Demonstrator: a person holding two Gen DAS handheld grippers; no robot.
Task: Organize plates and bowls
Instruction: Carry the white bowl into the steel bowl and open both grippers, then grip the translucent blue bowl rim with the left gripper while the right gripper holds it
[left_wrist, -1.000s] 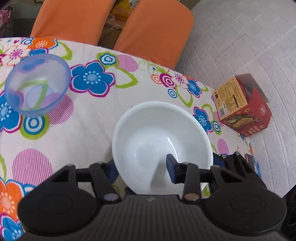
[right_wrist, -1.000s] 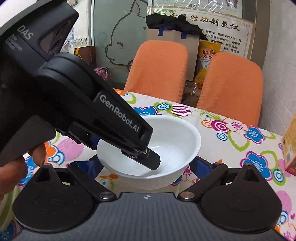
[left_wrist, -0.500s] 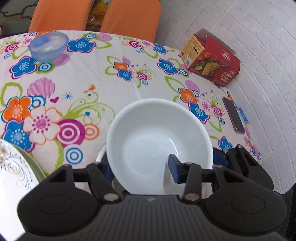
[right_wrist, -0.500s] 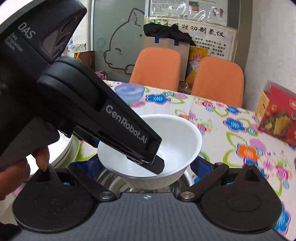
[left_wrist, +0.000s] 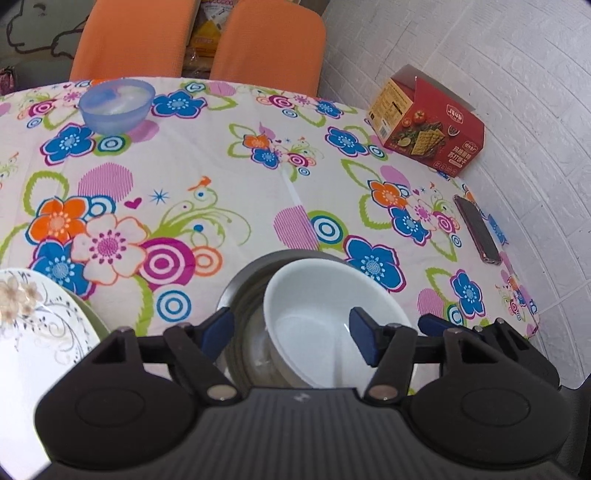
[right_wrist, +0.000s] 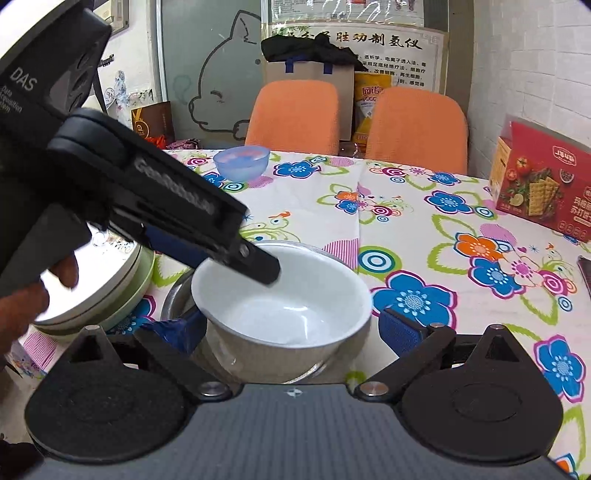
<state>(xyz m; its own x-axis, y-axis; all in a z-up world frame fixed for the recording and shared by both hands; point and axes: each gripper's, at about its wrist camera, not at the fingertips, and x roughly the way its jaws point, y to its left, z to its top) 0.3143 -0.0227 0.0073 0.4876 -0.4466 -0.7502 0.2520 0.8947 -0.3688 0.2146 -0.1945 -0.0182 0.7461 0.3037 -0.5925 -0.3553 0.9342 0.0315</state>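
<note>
Nesting matters now: my left claw (left_wrist: 291, 330), parted, straddles the white bowl's (left_wrist: 325, 317) near wall above the steel bowl (left_wrist: 243, 291). I should centre it and withdraw straight up; my right claw (right_wrist: 284, 332) gapes wide, empty.

The white bowl (right_wrist: 284, 314) looked like glazed ceramic, smooth and glossy, with a bright highlight inside. It sat in a metal bowl (left_wrist: 245, 291) with a dull grey, brushed sheen. At upper left of the left wrist view, the blue bowl (left_wrist: 116, 105) was translucent plastic, slightly frosted. A printed floral tablecloth (left_wrist: 229, 177) of matt cloth, faintly creased, covered the counter. The patterned plate (left_wrist: 33, 332) at lower left was glossy. The cracker box (left_wrist: 428, 127) was printed cardboard with a slight sheen. The left hand-held gripper (left_wrist: 293, 332) was matt black plastic with blue pads. The chair backs (right_wrist: 295, 110) wore rough orange fabric.
</note>
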